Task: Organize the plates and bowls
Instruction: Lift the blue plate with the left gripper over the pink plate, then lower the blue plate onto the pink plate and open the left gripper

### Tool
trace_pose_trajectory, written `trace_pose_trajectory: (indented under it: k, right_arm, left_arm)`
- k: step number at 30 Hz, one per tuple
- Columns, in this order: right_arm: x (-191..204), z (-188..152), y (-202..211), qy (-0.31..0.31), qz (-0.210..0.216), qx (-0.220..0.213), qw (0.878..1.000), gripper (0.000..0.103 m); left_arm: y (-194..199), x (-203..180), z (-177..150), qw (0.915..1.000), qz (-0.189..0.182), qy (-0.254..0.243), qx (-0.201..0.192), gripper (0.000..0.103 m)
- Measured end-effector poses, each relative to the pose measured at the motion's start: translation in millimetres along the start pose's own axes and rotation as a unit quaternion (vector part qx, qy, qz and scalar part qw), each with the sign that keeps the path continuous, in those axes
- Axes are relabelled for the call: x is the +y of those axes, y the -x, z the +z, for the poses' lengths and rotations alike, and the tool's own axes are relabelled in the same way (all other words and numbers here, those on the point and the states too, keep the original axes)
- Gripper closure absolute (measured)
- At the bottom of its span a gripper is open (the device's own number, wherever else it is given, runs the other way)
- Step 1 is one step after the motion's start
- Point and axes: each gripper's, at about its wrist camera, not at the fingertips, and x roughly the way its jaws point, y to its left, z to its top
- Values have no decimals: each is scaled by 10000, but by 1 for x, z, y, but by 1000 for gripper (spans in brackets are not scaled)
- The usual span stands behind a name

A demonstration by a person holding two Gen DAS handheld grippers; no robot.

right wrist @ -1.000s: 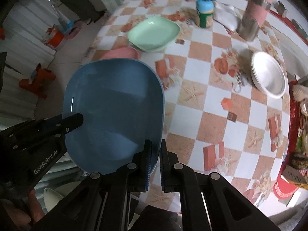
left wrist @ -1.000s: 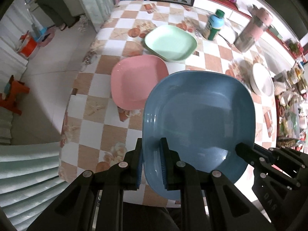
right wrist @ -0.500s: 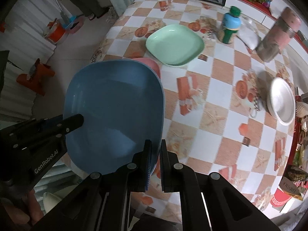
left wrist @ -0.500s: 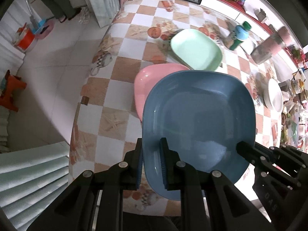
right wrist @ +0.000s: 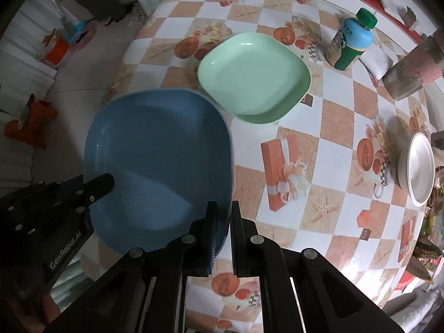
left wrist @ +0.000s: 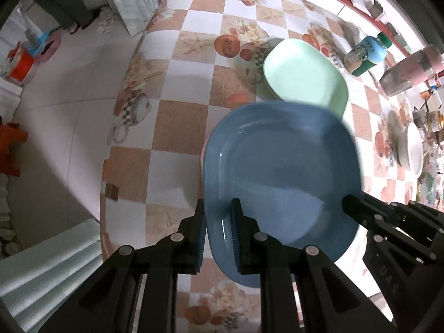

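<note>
There are three shallow square plastic plates with rounded corners in view: one blue plate [left wrist: 280, 172], one mint-green plate [right wrist: 254, 76] and one pink plate, of which only a thin edge [left wrist: 204, 149] shows under the blue one. There is one round white bowl [right wrist: 419, 168], one blue bottle with a green cap [right wrist: 350, 41], and one pink and grey cylindrical container [right wrist: 415, 69]. Two black hand-held grippers are visible, the left [left wrist: 217, 233] and the right [right wrist: 223, 231].
</note>
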Motion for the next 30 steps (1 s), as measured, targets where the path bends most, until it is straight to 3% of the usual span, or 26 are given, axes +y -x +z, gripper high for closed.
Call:
trace_pose_trajectory:
  k: [1, 6, 9, 15, 21, 22, 23, 25, 27, 30]
  right_arm:
    - [-1, 3, -5, -19, -27, 35, 10000, 94]
    - [-7, 15, -28, -230, 58, 254, 9994, 93]
    - [-17, 17, -32, -439, -112, 295, 9985, 93]
    - [-48, 4, -26, -993, -9, 340, 9945, 93]
    - [-64, -7, -15, -1402, 181, 308, 9895, 93]
    - [-66, -7, -13, -1468, 213, 302, 9885, 87]
    - [-67, -8, -11, -1526, 244, 284, 9876, 57]
    - [-69, -6, -4, -1642, 206, 165, 9861, 16]
    - [-67, -7, 11, -1637, 76, -168, 9863, 16]
    - [-68, -11, 20, -1645, 80, -206, 9861, 16]
  left_arm:
    - [-4, 0, 3, 10000, -10, -27, 25, 84]
    - [-20, 7, 13, 9998, 113, -57, 146, 57]
    - [-17, 20, 13, 9998, 134, 60, 122, 45]
    - [-7, 28, 11, 9999, 76, 35, 81, 44]
    - [8, 9, 22, 9996, -86, -282, -42, 44]
    - [11, 3, 24, 9993, -106, -348, -60, 44]
    - [13, -1, 26, 9990, -115, -419, -86, 44]
    - [18, -8, 29, 9985, -183, -492, -122, 44]
    - [25, -13, 33, 9980, -230, -549, -213, 44]
    - [37, -19, 35, 9974, -210, -604, -327, 44]
